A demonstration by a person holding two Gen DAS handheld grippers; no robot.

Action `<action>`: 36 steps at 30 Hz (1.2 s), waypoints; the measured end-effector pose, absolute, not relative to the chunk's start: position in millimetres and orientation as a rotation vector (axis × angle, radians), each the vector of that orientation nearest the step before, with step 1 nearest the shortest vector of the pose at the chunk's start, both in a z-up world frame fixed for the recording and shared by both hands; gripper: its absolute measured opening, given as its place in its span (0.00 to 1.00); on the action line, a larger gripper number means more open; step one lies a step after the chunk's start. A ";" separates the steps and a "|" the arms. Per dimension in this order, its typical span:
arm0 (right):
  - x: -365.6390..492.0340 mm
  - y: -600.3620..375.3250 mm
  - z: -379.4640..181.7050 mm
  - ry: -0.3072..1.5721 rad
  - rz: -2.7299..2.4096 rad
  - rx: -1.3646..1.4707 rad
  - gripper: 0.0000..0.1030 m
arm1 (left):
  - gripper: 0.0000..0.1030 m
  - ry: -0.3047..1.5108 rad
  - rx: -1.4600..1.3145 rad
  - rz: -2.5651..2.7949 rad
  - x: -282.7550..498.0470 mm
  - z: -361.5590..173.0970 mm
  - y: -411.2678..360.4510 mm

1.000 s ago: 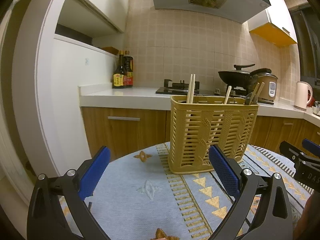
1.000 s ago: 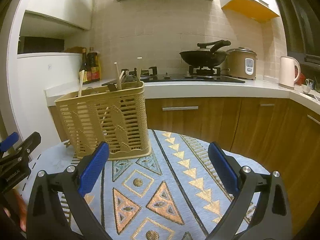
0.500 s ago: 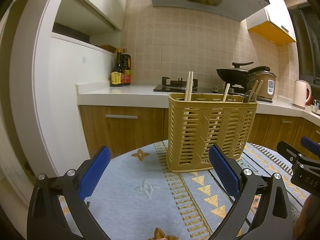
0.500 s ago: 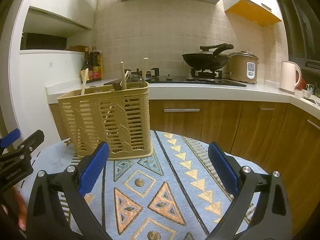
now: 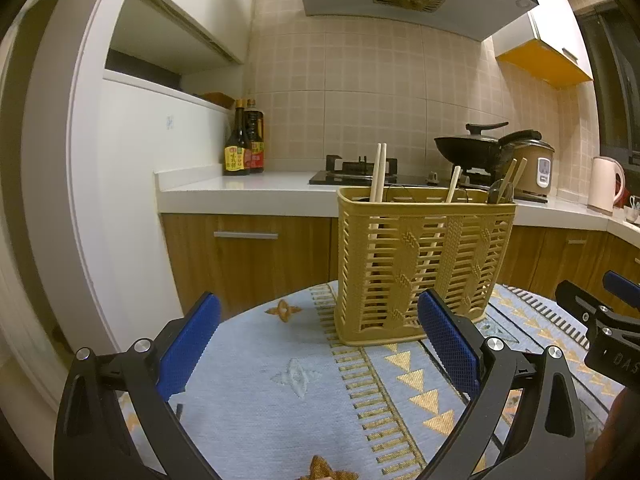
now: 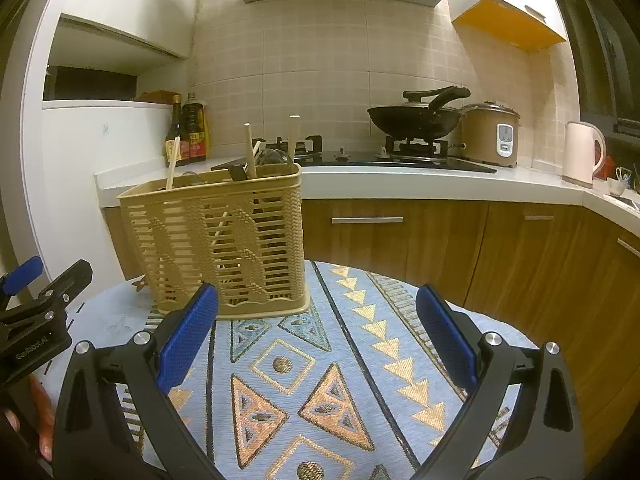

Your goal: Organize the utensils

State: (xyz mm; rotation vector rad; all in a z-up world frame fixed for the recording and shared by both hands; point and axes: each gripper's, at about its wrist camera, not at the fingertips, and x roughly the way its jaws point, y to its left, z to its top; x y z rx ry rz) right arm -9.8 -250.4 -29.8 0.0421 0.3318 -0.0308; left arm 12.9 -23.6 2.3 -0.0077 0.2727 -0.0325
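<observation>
A tan slotted utensil basket (image 5: 420,264) stands upright on the round table with the patterned blue cloth (image 5: 288,380). Wooden chopsticks (image 5: 378,172) and dark utensil handles (image 5: 502,192) stick out of its top. My left gripper (image 5: 318,344) is open and empty, a short way in front of the basket. In the right wrist view the basket (image 6: 216,244) is at the left, with chopsticks (image 6: 250,152) in it. My right gripper (image 6: 316,340) is open and empty, low over the cloth, to the right of the basket.
Behind the table runs a white kitchen counter (image 5: 256,192) with wooden cabinets, sauce bottles (image 5: 244,144), a gas hob with a black wok (image 6: 416,116), a rice cooker (image 6: 490,134) and a kettle (image 6: 582,154). The table edge (image 6: 500,320) curves close on the right.
Both views have tipped upward a little and the basket sits slightly lower in frame. Both grippers stay open and empty. Nothing on the table has moved.
</observation>
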 end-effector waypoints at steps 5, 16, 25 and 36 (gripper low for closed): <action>-10.2 -253.1 -29.4 0.332 -0.032 0.057 0.92 | 0.93 0.273 -0.009 -0.033 12.2 2.9 -23.4; -11.4 -253.5 -30.0 0.332 -0.035 0.059 0.92 | 0.93 0.278 -0.010 -0.036 13.9 2.8 -22.2; -12.4 -251.0 -28.7 0.330 -0.033 0.042 0.92 | 0.93 0.279 -0.006 -0.040 14.7 2.0 -23.5; -12.5 -255.0 -28.1 0.324 -0.041 0.065 0.92 | 0.93 0.282 -0.006 -0.046 15.0 1.8 -24.0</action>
